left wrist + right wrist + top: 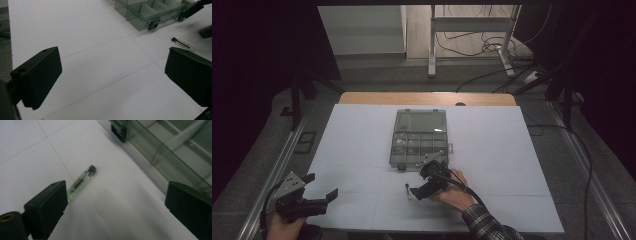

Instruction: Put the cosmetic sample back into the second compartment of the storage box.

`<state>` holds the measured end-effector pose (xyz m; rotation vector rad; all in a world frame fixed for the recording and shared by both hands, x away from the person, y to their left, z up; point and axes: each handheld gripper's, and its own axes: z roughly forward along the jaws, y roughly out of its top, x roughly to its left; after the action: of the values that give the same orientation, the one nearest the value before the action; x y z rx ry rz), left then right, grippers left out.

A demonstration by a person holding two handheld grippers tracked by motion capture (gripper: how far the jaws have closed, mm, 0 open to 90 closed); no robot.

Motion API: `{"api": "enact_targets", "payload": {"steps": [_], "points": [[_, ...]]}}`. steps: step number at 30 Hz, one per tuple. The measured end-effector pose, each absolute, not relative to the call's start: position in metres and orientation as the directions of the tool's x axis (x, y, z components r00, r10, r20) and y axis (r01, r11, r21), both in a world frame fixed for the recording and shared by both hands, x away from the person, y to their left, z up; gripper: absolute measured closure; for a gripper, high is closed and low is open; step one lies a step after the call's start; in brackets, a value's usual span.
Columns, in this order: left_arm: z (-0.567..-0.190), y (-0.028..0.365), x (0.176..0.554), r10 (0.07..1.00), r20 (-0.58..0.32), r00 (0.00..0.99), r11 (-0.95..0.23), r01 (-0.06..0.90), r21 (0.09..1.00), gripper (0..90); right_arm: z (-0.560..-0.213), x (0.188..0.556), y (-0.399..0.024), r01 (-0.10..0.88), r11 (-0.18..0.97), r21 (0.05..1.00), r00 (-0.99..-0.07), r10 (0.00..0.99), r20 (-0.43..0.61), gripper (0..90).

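Observation:
A clear plastic compartment box (pixel 419 145) lies at the middle of the white table with its lid folded back. A small clear tube with a black cap (pixel 407 190) lies on the table just in front of the box. My right gripper (pixel 418 182) hovers right beside it, open, with nothing between its jaws. In the right gripper view the tube (pixel 81 181) lies just ahead of the left jaw of that gripper (pixel 117 202), and the box wall (pixel 170 152) runs along the upper right. My left gripper (pixel 322 185) rests open at the front left, holding nothing.
The white table top (pixel 492 145) has faint seam lines. In the left gripper view, beyond the open left gripper (pixel 112 72), lie the tube (pixel 183 43), the box (pixel 150 12) and the right gripper (pixel 200 21). Cables and a desk frame (pixel 472 30) stand beyond the table.

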<state>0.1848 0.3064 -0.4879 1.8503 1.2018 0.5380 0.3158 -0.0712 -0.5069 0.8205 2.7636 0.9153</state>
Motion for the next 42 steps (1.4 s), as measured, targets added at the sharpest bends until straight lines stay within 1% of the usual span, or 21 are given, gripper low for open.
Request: {"api": "enact_targets", "payload": {"steps": [3,6,7,8,9,11,12,13,14,15,16,17,18,19,24,27,29,42], "points": [[-0.488,0.306,0.185,0.891,-0.085,0.447,-0.186,0.528,0.828,1.2,-0.509,0.315,-0.062,0.450,0.669,0.591,-0.853,0.517,0.064,12.1],[-0.488,0.305,0.185,0.892,-0.075,0.447,-0.194,0.527,0.828,1.2,-0.511,0.314,-0.055,0.449,0.664,0.598,-0.861,0.501,0.091,22.0],[-0.488,0.305,0.185,0.892,-0.073,0.447,-0.197,0.527,0.827,1.2,-0.511,0.314,-0.055,0.449,0.664,0.598,-0.861,0.501,0.091,22.0],[-0.488,0.305,0.185,0.892,-0.074,0.447,-0.196,0.528,0.826,1.2,-0.514,0.314,-0.050,0.443,0.674,0.592,-0.870,0.483,0.100,29.6],[-0.488,0.305,0.185,0.892,-0.072,0.447,-0.197,0.527,0.827,1.3,-0.514,0.313,-0.049,0.444,0.676,0.588,-0.870,0.482,0.102,32.6],[-0.488,0.305,0.185,0.892,-0.075,0.447,-0.195,0.527,0.827,1.3,-0.518,0.311,-0.045,0.430,0.700,0.570,-0.882,0.461,0.099,42.1],[-0.488,0.305,0.185,0.892,-0.075,0.447,-0.195,0.527,0.827,1.3,-0.518,0.311,-0.045,0.430,0.700,0.570,-0.882,0.461,0.099,42.1],[-0.488,0.305,0.185,0.892,-0.075,0.446,-0.194,0.527,0.827,1.3,-0.520,0.311,-0.043,0.420,0.708,0.567,-0.887,0.452,0.093,46.2],[-0.488,0.305,0.185,0.892,-0.075,0.447,-0.194,0.527,0.827,1.2,-0.521,0.308,-0.040,0.413,0.723,0.554,-0.889,0.452,0.074,52.8],[-0.488,0.305,0.185,0.891,-0.075,0.447,-0.195,0.527,0.828,1.3,-0.520,0.305,-0.038,0.362,0.757,0.543,-0.901,0.434,-0.004,64.6],[-0.488,0.305,0.185,0.891,-0.074,0.447,-0.195,0.527,0.827,1.3,-0.520,0.304,-0.038,0.352,0.766,0.538,-0.904,0.426,-0.016,70.5],[-0.488,0.305,0.185,0.891,-0.073,0.447,-0.196,0.526,0.827,1.3,-0.520,0.304,-0.038,0.352,0.766,0.538,-0.904,0.426,-0.016,70.5],[-0.488,0.305,0.185,0.891,-0.072,0.447,-0.197,0.526,0.827,1.2,-0.519,0.304,-0.038,0.353,0.769,0.533,-0.905,0.425,-0.013,76.3],[-0.488,0.305,0.185,0.891,-0.072,0.448,-0.197,0.526,0.827,1.3,-0.519,0.303,-0.039,0.343,0.776,0.529,-0.911,0.412,-0.013,80.3],[-0.488,0.305,0.184,0.891,-0.072,0.449,-0.198,0.525,0.828,1.2,-0.518,0.301,-0.040,0.332,0.782,0.528,-0.912,0.408,-0.031,80.9],[-0.488,0.305,0.184,0.890,-0.072,0.450,-0.197,0.523,0.829,1.3,-0.518,0.304,-0.043,0.364,0.766,0.530,-0.905,0.425,0.007,81.0],[-0.488,0.305,0.184,0.891,-0.073,0.449,-0.196,0.524,0.829,1.2,-0.517,0.305,-0.045,0.368,0.761,0.534,-0.904,0.427,0.014,81.0],[-0.488,0.305,0.185,0.890,-0.073,0.450,-0.199,0.527,0.826,1.4,-0.504,0.306,-0.052,0.356,0.739,0.571,-0.901,0.435,-0.001,81.0]]}}
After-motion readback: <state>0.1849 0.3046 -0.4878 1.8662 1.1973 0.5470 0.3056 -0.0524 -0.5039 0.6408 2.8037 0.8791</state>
